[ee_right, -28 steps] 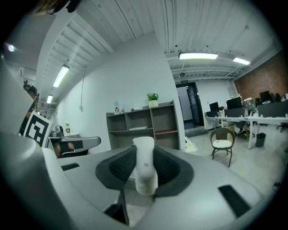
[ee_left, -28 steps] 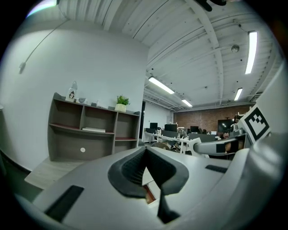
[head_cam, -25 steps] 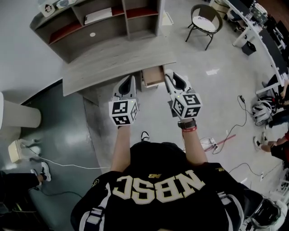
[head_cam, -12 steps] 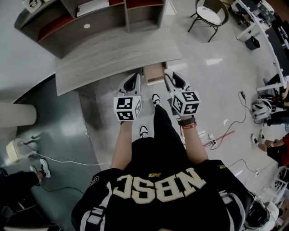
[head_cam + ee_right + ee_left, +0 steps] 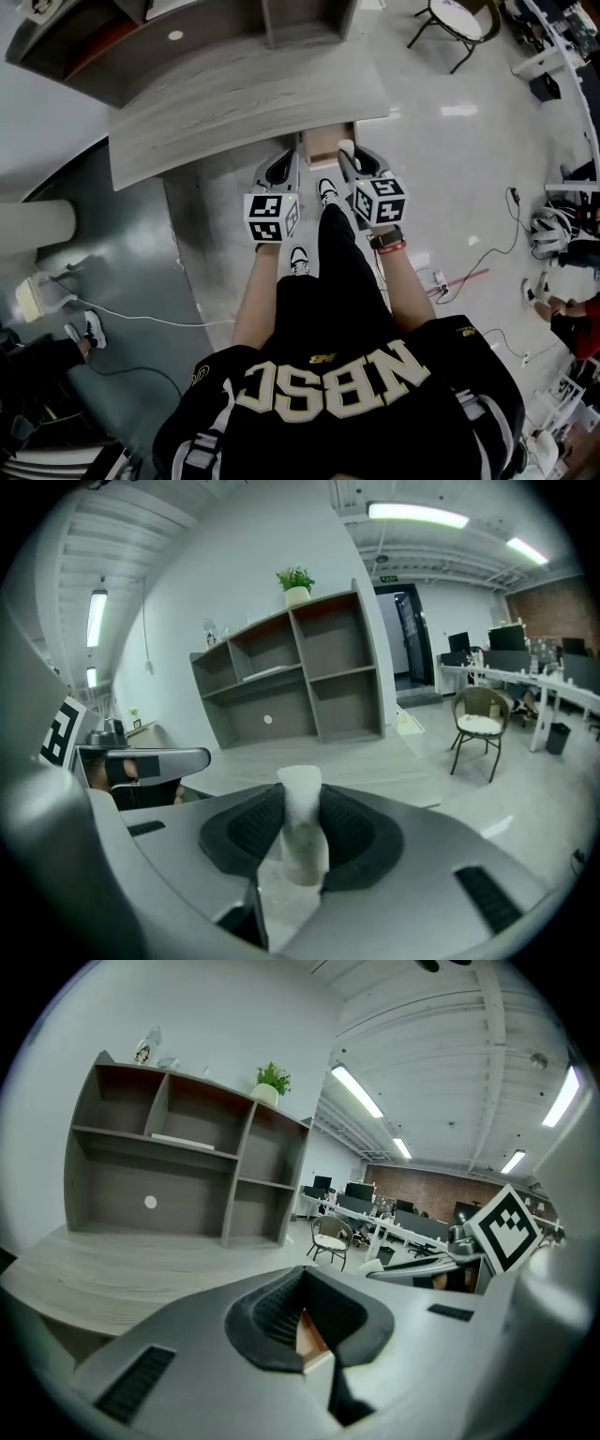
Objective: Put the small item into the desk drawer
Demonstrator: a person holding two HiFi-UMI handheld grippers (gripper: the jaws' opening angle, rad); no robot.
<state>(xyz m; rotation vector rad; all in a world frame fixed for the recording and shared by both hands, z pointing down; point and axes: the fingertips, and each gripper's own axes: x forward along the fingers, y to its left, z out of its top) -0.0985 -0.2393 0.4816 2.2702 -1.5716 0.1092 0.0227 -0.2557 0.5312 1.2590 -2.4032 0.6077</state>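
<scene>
The grey wooden desk (image 5: 234, 103) has an open drawer (image 5: 328, 141) under its front edge. My right gripper (image 5: 349, 156) hovers just right of the drawer, shut on a small white translucent item (image 5: 345, 146). In the right gripper view the item (image 5: 302, 832) stands upright between the black pads, and the right gripper (image 5: 302, 803) points toward the desk top (image 5: 319, 757). My left gripper (image 5: 286, 161) is just left of the drawer. The left gripper (image 5: 302, 1279) has its tips together with nothing in them, and a strip of brown drawer (image 5: 311, 1340) shows behind them.
A shelf unit (image 5: 187, 23) stands on the back of the desk. The person's leg and shoe (image 5: 325, 190) are stepped forward between the grippers. A chair (image 5: 450, 19) stands far right. Cables (image 5: 469, 272) lie on the floor at right, and a white cord (image 5: 122, 314) at left.
The person has stepped toward the desk, with one leg now forward. Both grippers have moved closer to the open drawer, the right one still holding the item.
</scene>
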